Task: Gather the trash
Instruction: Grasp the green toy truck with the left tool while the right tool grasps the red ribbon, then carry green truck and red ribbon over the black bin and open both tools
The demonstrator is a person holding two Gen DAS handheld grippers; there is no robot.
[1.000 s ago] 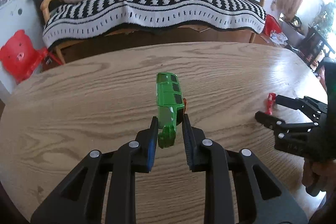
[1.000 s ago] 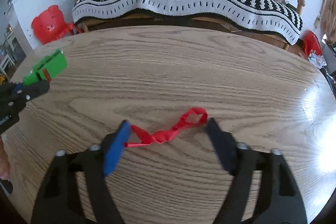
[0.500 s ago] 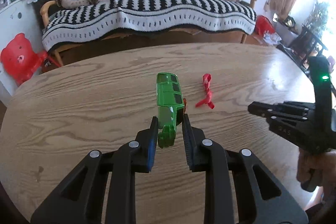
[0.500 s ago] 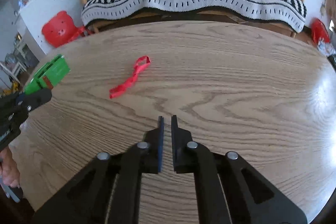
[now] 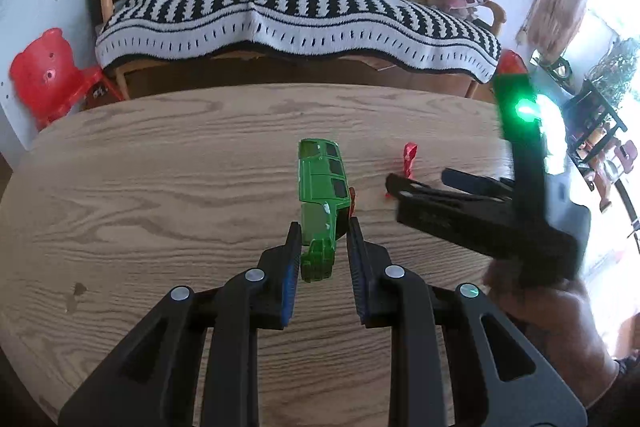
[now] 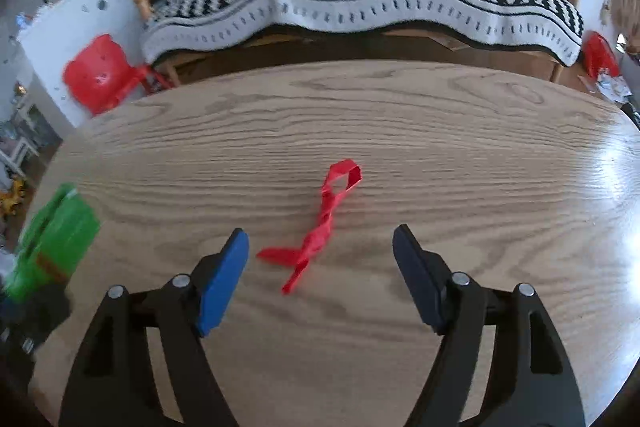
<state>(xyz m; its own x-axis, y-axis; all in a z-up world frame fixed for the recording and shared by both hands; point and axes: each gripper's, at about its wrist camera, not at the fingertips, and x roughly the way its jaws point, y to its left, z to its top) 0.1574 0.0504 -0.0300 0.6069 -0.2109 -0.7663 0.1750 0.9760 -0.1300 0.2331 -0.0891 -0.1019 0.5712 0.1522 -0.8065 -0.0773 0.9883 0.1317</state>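
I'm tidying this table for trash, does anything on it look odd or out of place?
A twisted red strip, maybe a wrapper or burst balloon, lies loose on the wooden table, between the opening jaws of the right hand-held gripper, untouched. The left hand-held gripper holds a green toy vehicle.

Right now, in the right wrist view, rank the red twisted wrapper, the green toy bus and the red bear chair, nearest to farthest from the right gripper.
1. Red twisted wrapper, between its opening fingers.
2. Green toy bus, far left.
3. Red bear chair, beyond the table, upper left.
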